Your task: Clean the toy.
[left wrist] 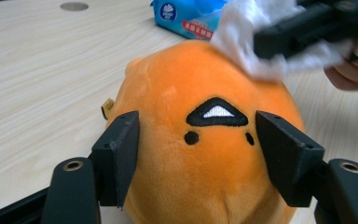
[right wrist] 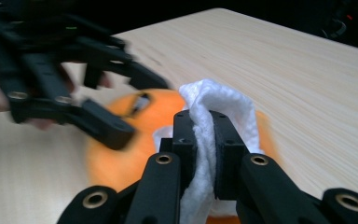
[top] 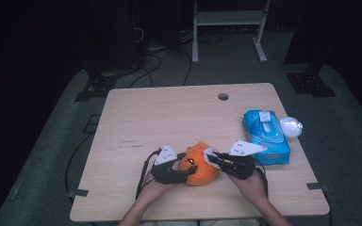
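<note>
your left gripper (left wrist: 198, 154) clamps the orange plush toy (left wrist: 205, 140) at both sides to steady it; right gripper (right wrist: 204, 140), pinched on a white wet wipe (right wrist: 219, 107), rubs its top.

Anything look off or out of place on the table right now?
Nothing stands out. The left gripper steadies the orange plush toy while the right gripper presses a white wipe on its top; the blue wipes pack lies flat.
</note>
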### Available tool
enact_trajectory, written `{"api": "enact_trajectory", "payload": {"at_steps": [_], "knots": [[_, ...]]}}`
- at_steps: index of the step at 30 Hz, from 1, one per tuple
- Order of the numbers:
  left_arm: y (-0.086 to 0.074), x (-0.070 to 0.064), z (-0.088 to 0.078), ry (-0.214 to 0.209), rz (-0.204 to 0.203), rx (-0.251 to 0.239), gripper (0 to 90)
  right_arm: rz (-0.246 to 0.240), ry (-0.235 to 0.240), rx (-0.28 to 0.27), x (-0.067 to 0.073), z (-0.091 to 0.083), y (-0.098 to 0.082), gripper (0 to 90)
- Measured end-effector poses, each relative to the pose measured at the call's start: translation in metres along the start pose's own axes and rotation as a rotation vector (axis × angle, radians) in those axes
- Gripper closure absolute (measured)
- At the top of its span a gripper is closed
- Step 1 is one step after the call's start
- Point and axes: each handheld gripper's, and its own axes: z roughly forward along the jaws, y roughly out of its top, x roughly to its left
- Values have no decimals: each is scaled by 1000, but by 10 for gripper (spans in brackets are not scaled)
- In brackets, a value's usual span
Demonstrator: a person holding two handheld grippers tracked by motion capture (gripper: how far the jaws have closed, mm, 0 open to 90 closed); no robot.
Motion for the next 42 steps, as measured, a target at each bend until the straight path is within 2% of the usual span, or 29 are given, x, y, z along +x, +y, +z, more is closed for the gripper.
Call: {"api": "enact_trajectory", "payload": {"at_steps": [2, 4, 5, 7, 9, 11, 13, 14, 16, 17, 18, 19, 23, 28, 32, 34, 36, 38, 39, 40, 42], "knots": [[-1, 0, 0, -1, 4, 1, 346, 17, -30, 9, -7, -3, -4, 812], [-1, -1, 0, 1, 17, 9, 350, 8, -45, 17, -7, -5, -4, 812], [-1, -1, 0, 2, 21, 13, 353, -17, -61, 20, -5, -6, -3, 812], [-3, 0, -1, -2, 19, 12, 356, -16, -70, 28, -5, -7, -3, 812], [-2, 1, -2, -17, 7, 5, 355, 8, -60, 24, -8, -7, -4, 812], [4, 2, -3, -39, -15, -14, 285, 23, -44, 23, -7, -7, -5, 812], [10, 1, -4, -44, -33, -62, 217, 28, -10, 11, -2, -6, -4, 811], [11, 1, -4, -46, -32, -65, 212, 18, 19, 2, 4, -5, -3, 810], [11, -2, 0, -19, 5, -25, 283, 1, 56, -15, 12, -3, 1, 810], [8, -3, 1, -10, 12, -15, 315, -8, 52, -12, 14, -3, 2, 810], [6, -2, 1, -14, 0, -14, 336, -26, 36, -5, 13, -3, 3, 811], [5, -1, 1, -16, -7, -15, 348, -19, 28, -1, 10, -3, 3, 811], [3, -1, 0, -15, 7, -9, 369, 44, 0, 3, -9, -6, -5, 812], [2, -3, -1, -13, 31, -5, 380, 44, -33, 13, -12, -11, -6, 812], [2, -9, 3, -15, 67, -2, 396, 75, -27, 7, -16, -9, -4, 812], [1, -10, 3, -19, 86, 0, 402, 78, -26, -2, -16, -6, -1, 811], [2, -11, 3, -21, 88, -2, 401, 77, -25, 6, -17, -2, -1, 811], [5, -10, 2, -36, 65, -4, 385, 95, -18, 12, -20, -2, -4, 811], [9, -8, 1, -53, 25, -10, 344, 106, -9, 13, -21, -3, -6, 812], [11, -8, 0, -54, 14, -12, 260, 122, 7, 12, -18, -5, -8, 812], [14, -8, 0, -32, -18, -15, 177, 119, 30, 10, -9, -5, -9, 812]]}}
